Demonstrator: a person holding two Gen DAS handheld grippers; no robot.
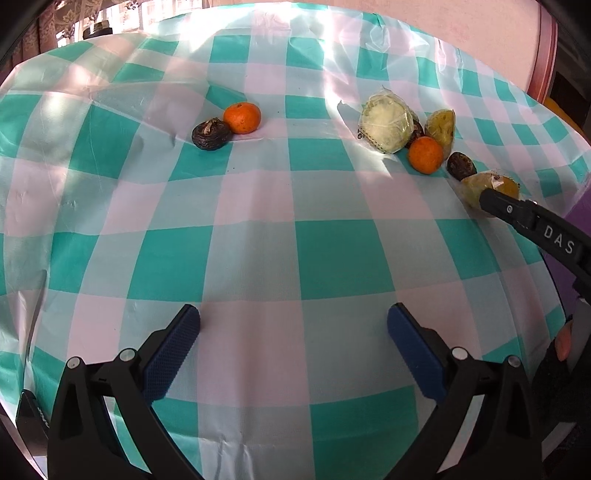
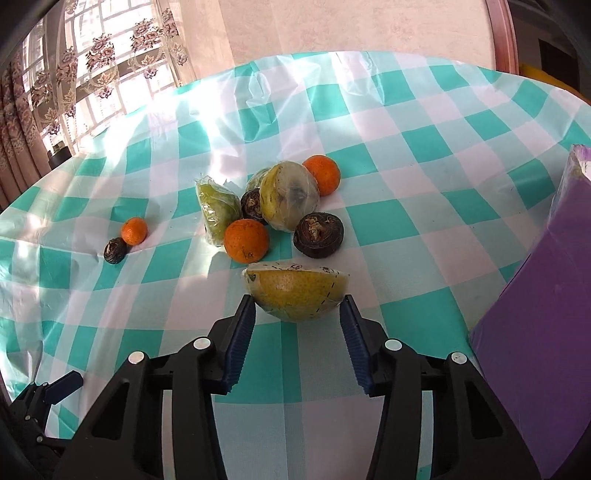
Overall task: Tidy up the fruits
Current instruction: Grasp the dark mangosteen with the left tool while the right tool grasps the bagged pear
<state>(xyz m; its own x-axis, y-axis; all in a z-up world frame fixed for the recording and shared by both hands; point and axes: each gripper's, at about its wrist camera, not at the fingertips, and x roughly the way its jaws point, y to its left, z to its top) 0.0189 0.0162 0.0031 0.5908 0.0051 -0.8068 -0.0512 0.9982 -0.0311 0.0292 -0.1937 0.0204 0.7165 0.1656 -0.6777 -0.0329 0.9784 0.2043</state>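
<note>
A wrapped yellow fruit half (image 2: 295, 291) lies on the checked tablecloth (image 2: 406, 221) between the fingertips of my right gripper (image 2: 297, 314), whose pads stand at both its sides; contact is unclear. It also shows in the left wrist view (image 1: 476, 186), partly behind the right gripper's finger (image 1: 517, 214). Behind it lie oranges (image 2: 246, 240) (image 2: 323, 173), dark brown fruits (image 2: 318, 234) (image 2: 253, 205) and wrapped halves (image 2: 290, 199) (image 2: 216, 212). An orange (image 1: 242, 117) and a dark fruit (image 1: 211, 133) lie apart at the left. My left gripper (image 1: 293, 328) is open and empty above the cloth.
A purple box (image 2: 535, 332) stands at the right, close to my right gripper. A curtained window (image 2: 74, 74) is at the back left. The table's far edge meets a pink wall (image 2: 369, 26).
</note>
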